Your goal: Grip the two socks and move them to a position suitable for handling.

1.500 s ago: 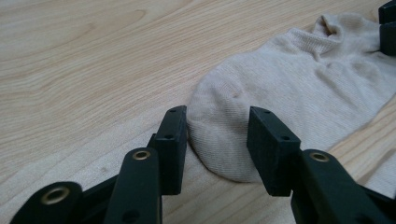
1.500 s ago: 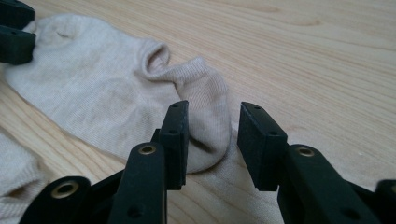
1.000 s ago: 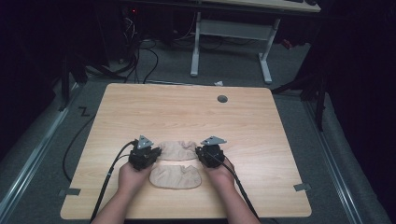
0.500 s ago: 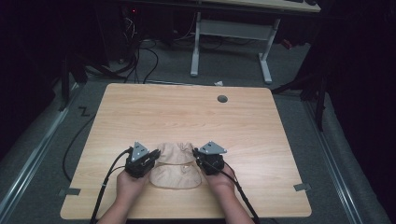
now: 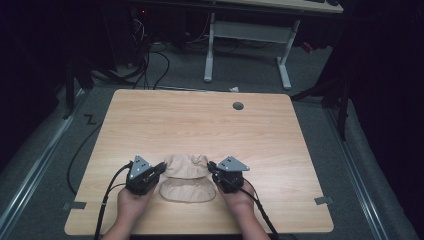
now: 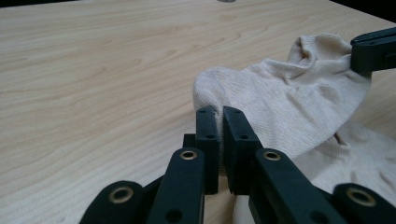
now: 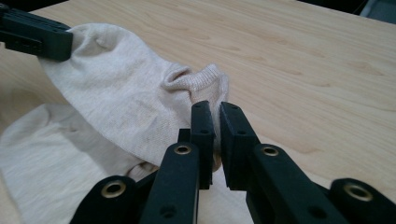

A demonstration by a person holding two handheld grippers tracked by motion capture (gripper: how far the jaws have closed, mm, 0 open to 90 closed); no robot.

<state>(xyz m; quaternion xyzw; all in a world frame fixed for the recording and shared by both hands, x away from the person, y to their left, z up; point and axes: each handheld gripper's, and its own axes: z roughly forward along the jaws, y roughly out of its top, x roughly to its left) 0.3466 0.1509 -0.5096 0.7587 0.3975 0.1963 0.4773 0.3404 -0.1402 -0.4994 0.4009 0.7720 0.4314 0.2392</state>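
A beige ankle sock (image 5: 186,165) is stretched between my two grippers, just over a second beige sock (image 5: 187,192) that lies flat near the table's front edge. My left gripper (image 5: 161,169) is shut on one end of the upper sock (image 6: 289,102), its jaws (image 6: 220,140) pinching the fabric. My right gripper (image 5: 212,167) is shut on the cuffed end (image 7: 205,79), where its jaws (image 7: 215,135) close on the cloth. The lower sock (image 7: 42,158) partly shows beneath the held one.
The wooden table (image 5: 200,120) has a round cable hole (image 5: 238,106) at its far edge. Tape strips mark the front corners (image 5: 324,200). A white desk frame (image 5: 247,35) and cables stand on the floor beyond.
Both grippers have come toward the person with the upper sock, bringing it from behind the flat sock to lie partly over it.
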